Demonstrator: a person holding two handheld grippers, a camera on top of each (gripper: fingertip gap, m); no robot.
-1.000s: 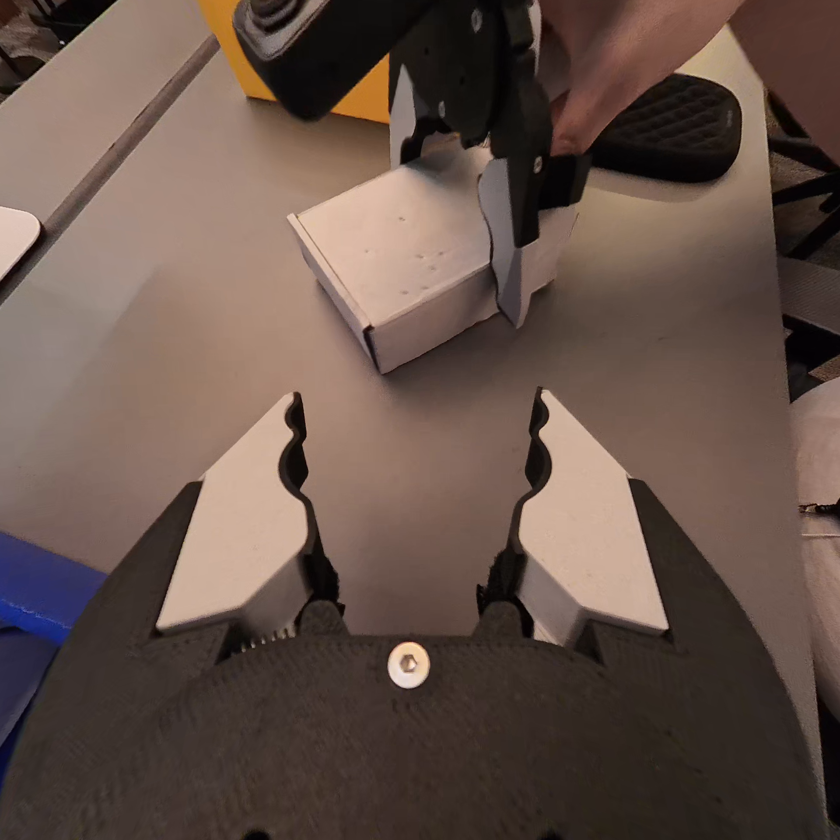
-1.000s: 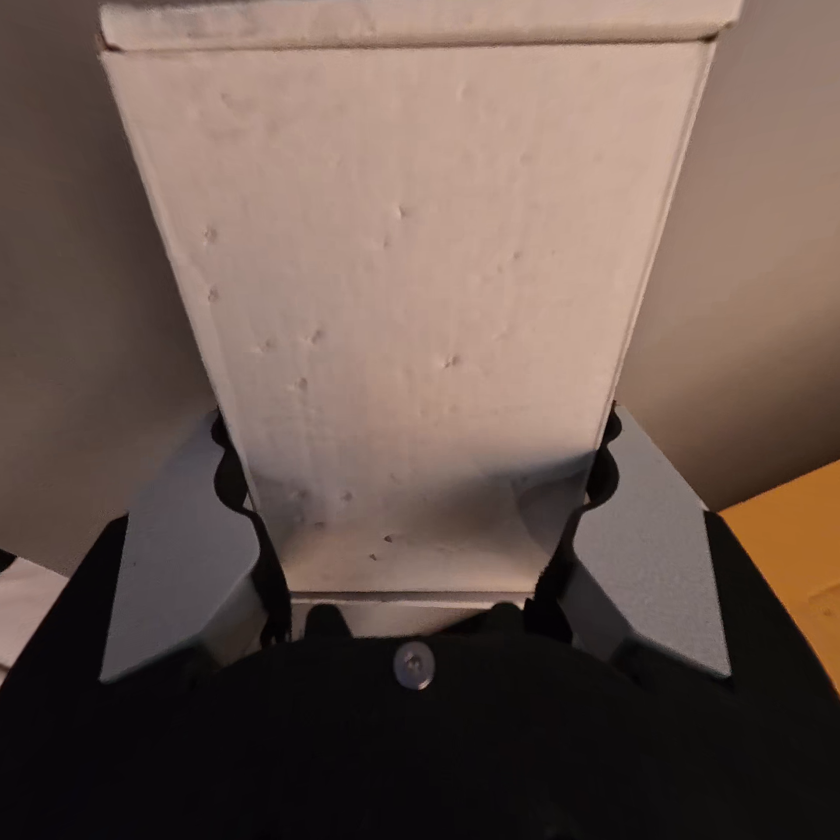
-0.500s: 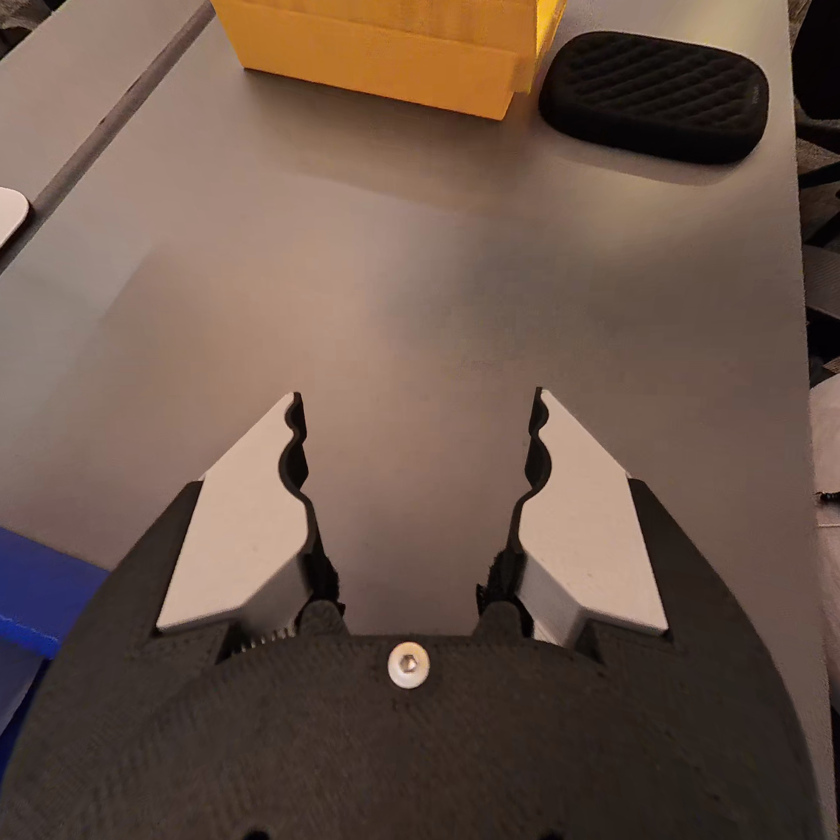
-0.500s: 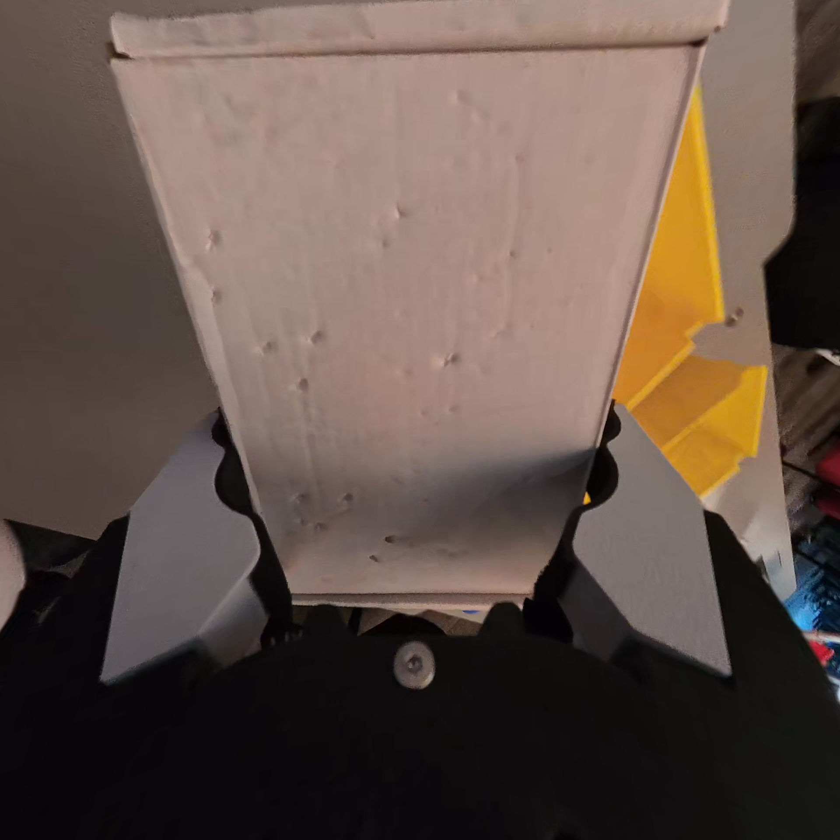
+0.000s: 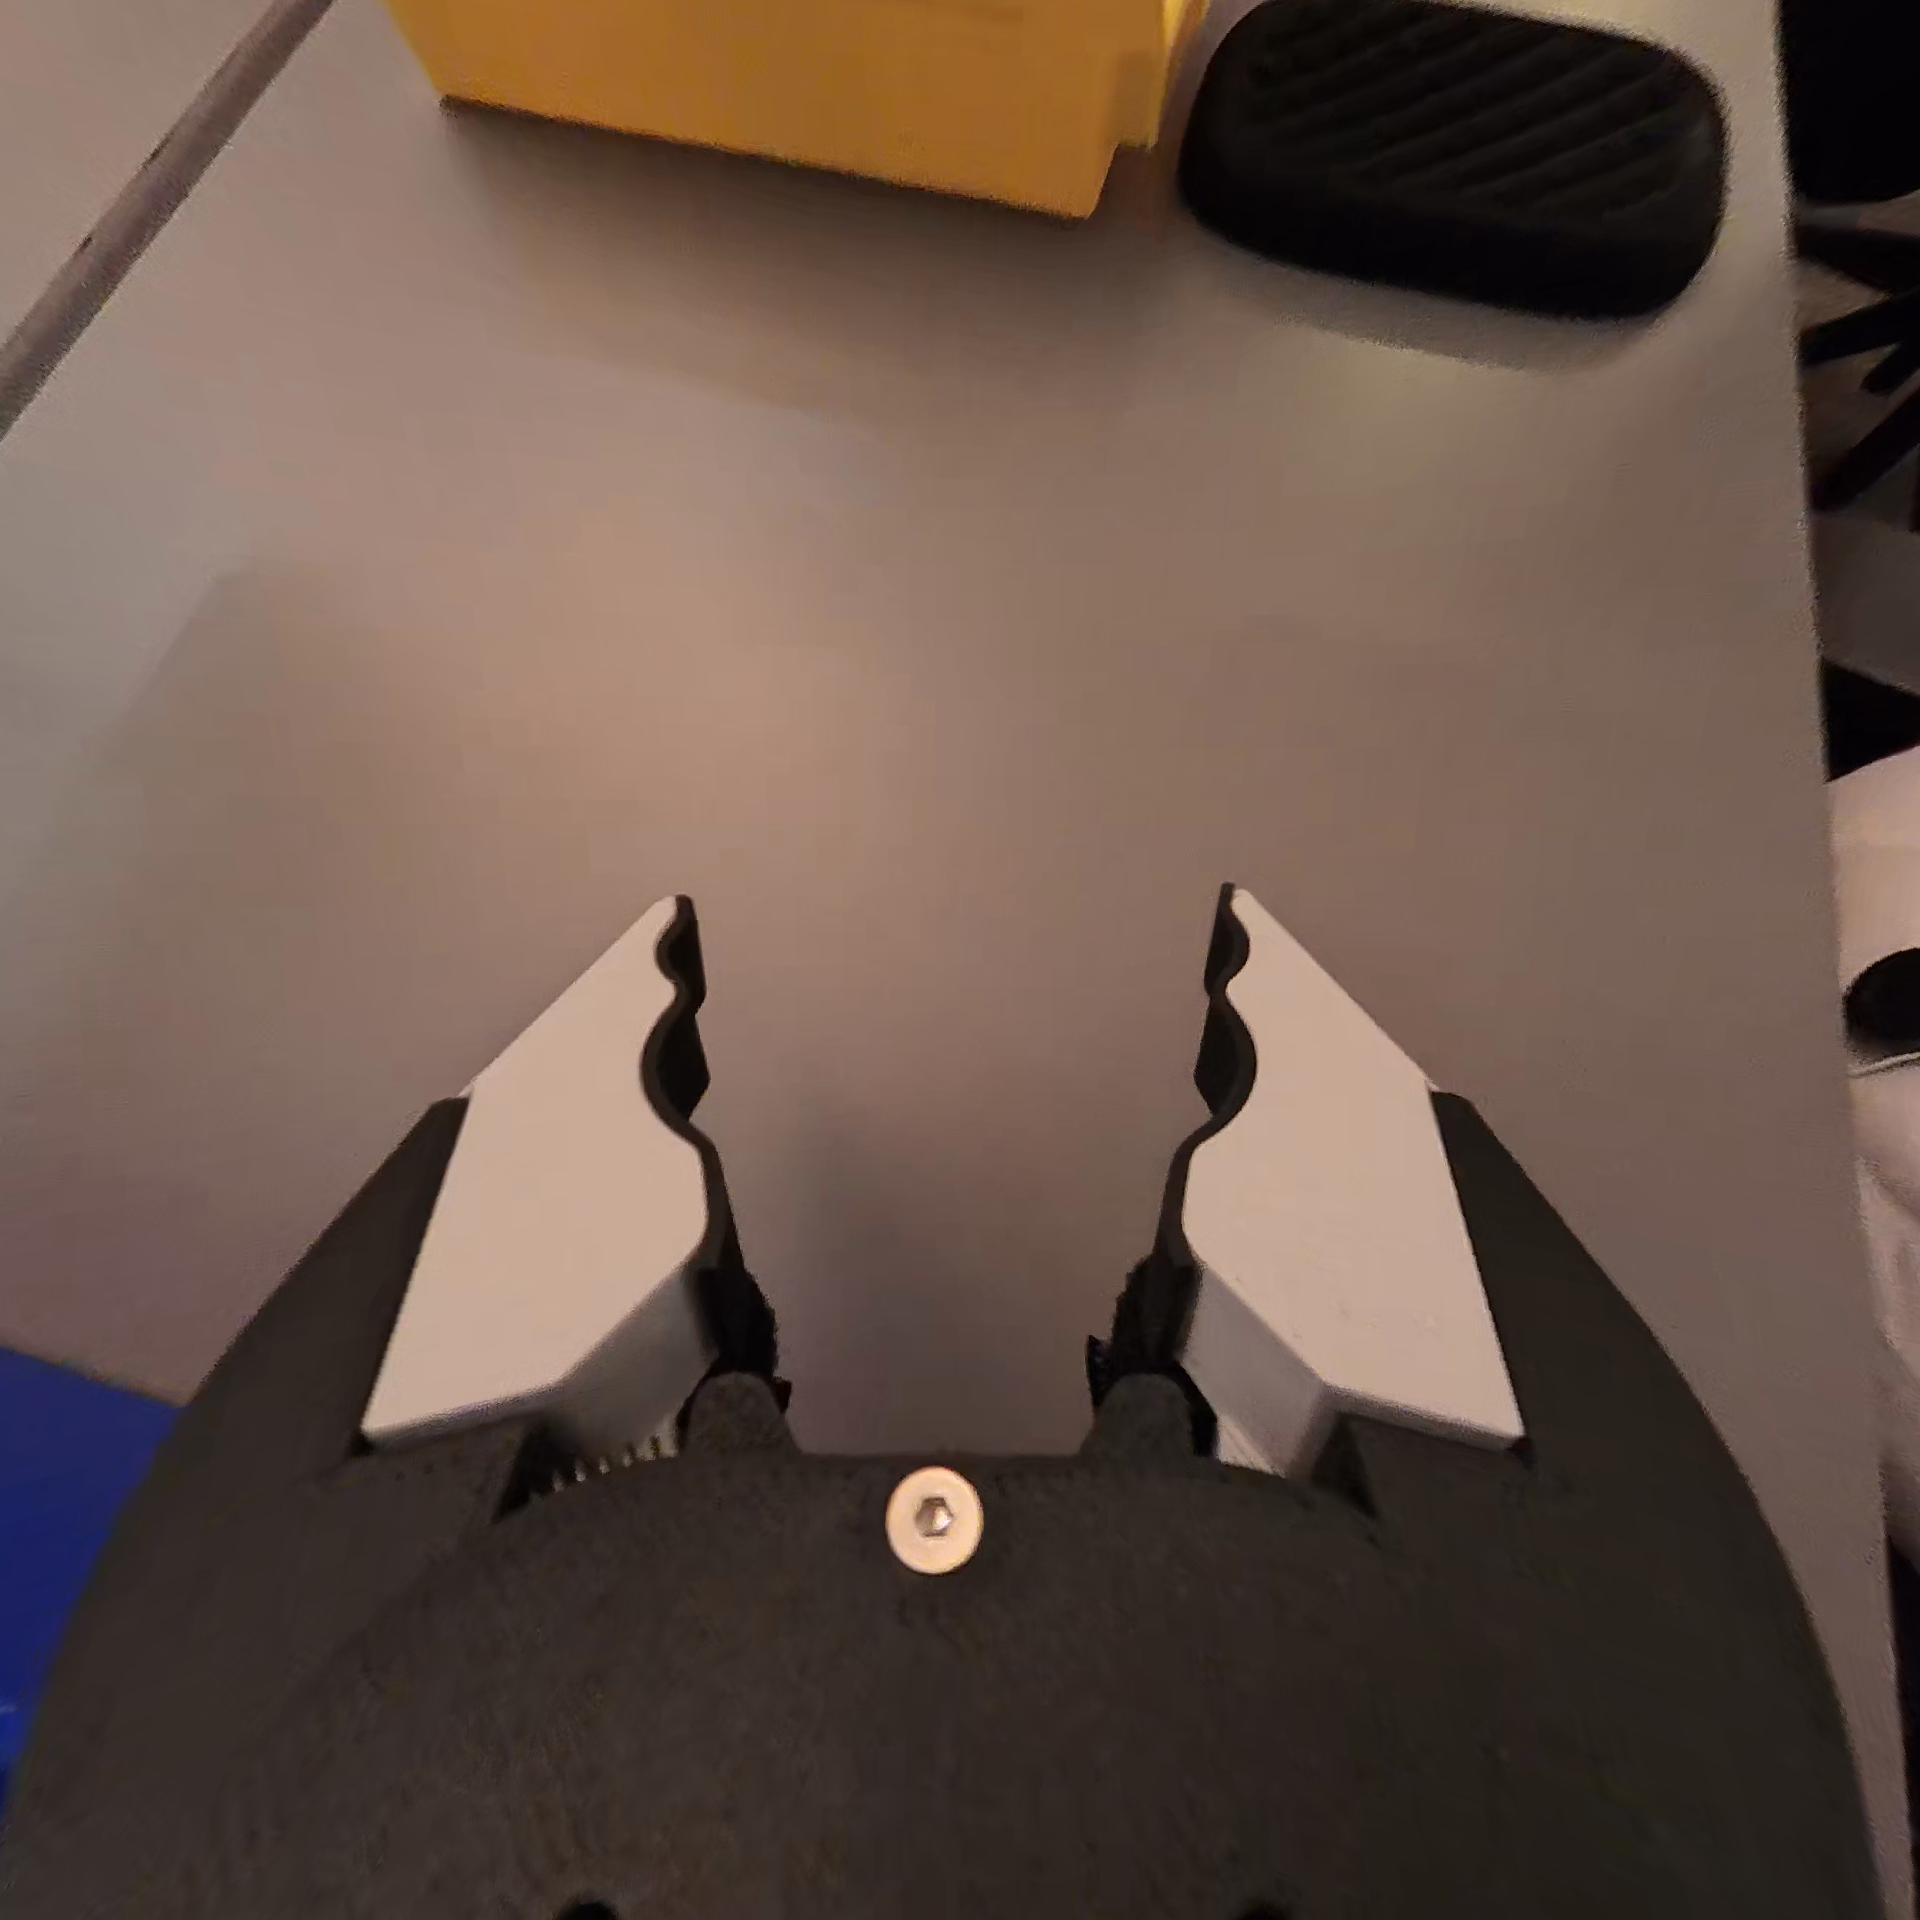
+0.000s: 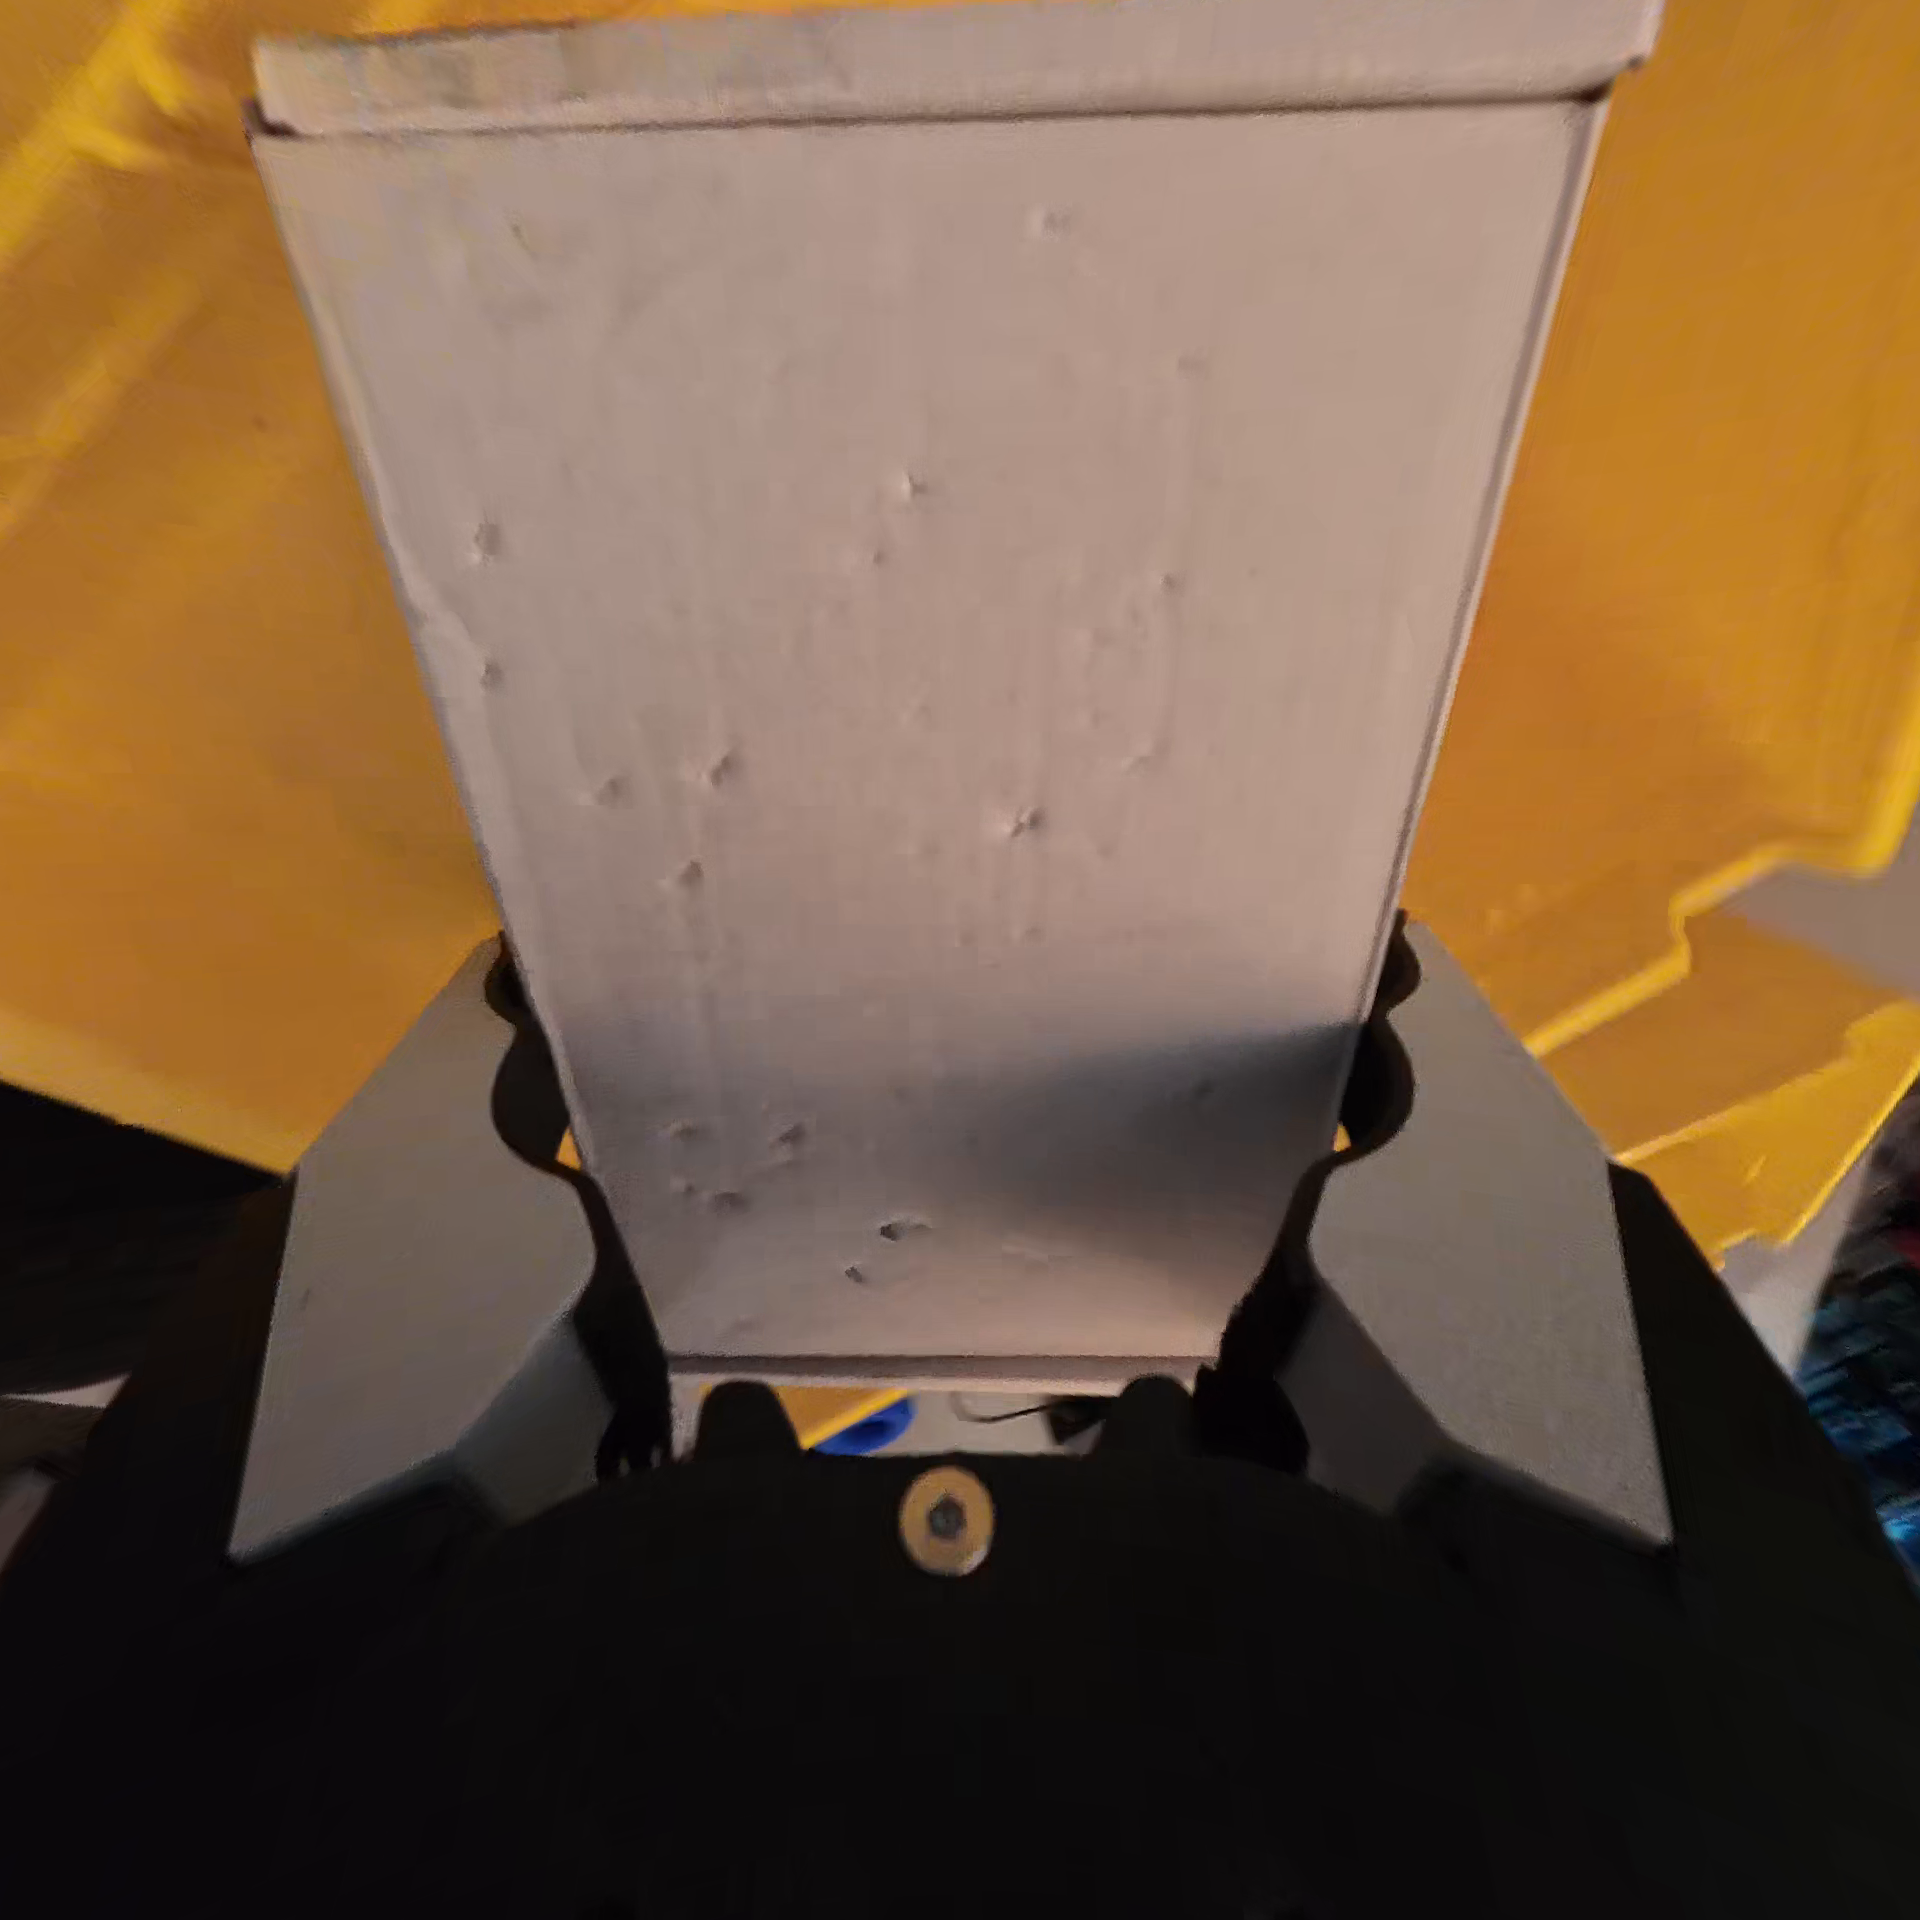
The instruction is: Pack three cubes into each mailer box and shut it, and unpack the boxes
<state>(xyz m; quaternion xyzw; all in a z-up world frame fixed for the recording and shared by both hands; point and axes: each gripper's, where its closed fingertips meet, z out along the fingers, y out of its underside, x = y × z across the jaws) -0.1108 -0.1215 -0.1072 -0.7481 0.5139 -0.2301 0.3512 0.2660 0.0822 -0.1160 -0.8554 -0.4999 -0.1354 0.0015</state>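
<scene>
The right hand-held gripper [image 6: 951,935] clamps a closed white mailer box [image 6: 935,623] by its two long sides, the box filling the middle of the frame with small dents across its top face. Behind it a yellow bin [image 6: 208,675] spreads across the left and right of the frame.

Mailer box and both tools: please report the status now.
Right tool shut on white mailer box, lid closed, held above yellow bin. Left tool open, empty, over grey table. Nothing in the way.
</scene>
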